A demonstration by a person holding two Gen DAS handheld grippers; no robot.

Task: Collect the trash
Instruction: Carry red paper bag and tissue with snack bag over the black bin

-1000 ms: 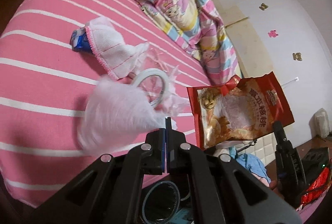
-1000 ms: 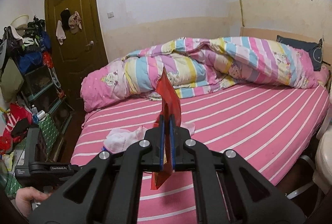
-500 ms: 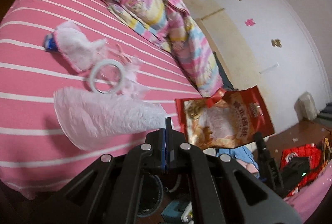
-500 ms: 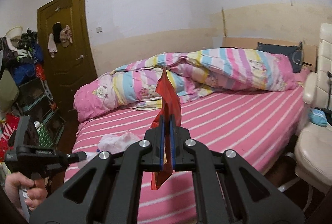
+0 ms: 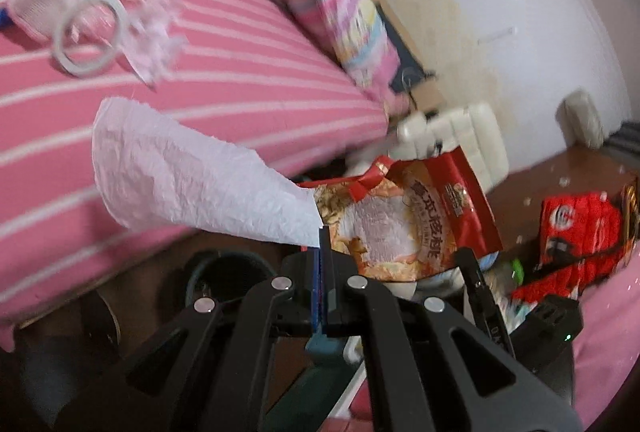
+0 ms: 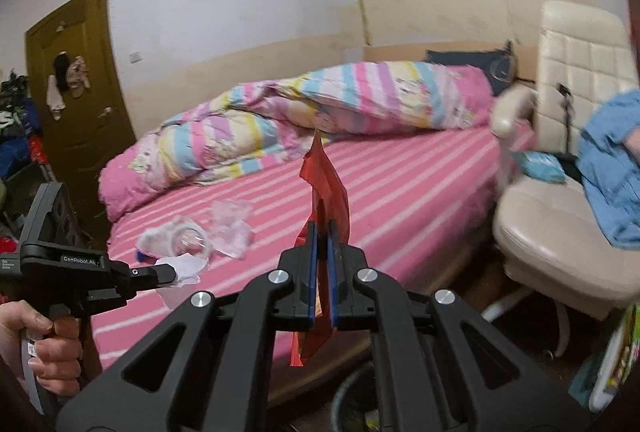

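My left gripper (image 5: 322,232) is shut on a crumpled white tissue (image 5: 192,176) and holds it in the air beside the bed's edge; it also shows in the right wrist view (image 6: 166,274) with the tissue (image 6: 184,268). My right gripper (image 6: 322,228) is shut on a red snack bag (image 6: 326,188), seen edge-on; in the left wrist view the bag (image 5: 416,224) hangs right of the tissue. A dark round bin (image 5: 228,276) stands on the floor below the left gripper.
On the pink striped bed (image 6: 400,184) lie a white tape ring (image 5: 90,32), torn clear plastic (image 5: 156,32) and a white cloth (image 5: 32,4). A rolled quilt (image 6: 300,120) lies at the back. A cream chair (image 6: 560,216) stands on the right. A red bag (image 5: 576,228) sits on the floor.
Both grippers have pulled back from the bed toward its edge, still holding the tissue and the snack bag. The bin and the chair have come further into view.
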